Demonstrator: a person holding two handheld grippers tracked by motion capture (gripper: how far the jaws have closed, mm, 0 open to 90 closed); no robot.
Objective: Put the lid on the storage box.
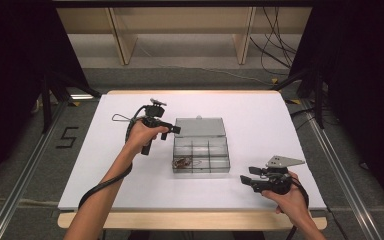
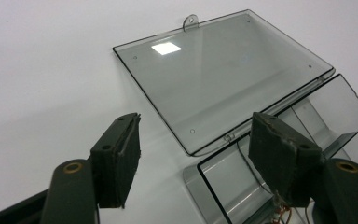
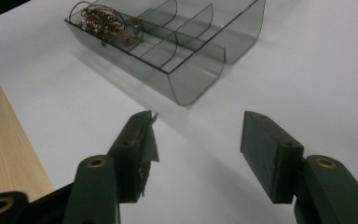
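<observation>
— Inspecting: where is the compartment box [image 1: 201, 155]?
— Mid-surface [image 1: 105, 150], lid [image 1: 200, 127] flat open. I find my left hand-held gripper [image 1: 170, 130] beside it, right hand-held gripper [image 1: 246, 179] near; both agape, empty.

Wire tangle [image 1: 183, 162] in the box's [image 1: 201, 155] near-left compartment: too small from above to tell what it is. In my left gripper view the right jaw covers part of the box, and the bottom edge cuts it off.

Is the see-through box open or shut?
Open. The box has its lid swung back flat on the table, compartments uncovered.
</observation>
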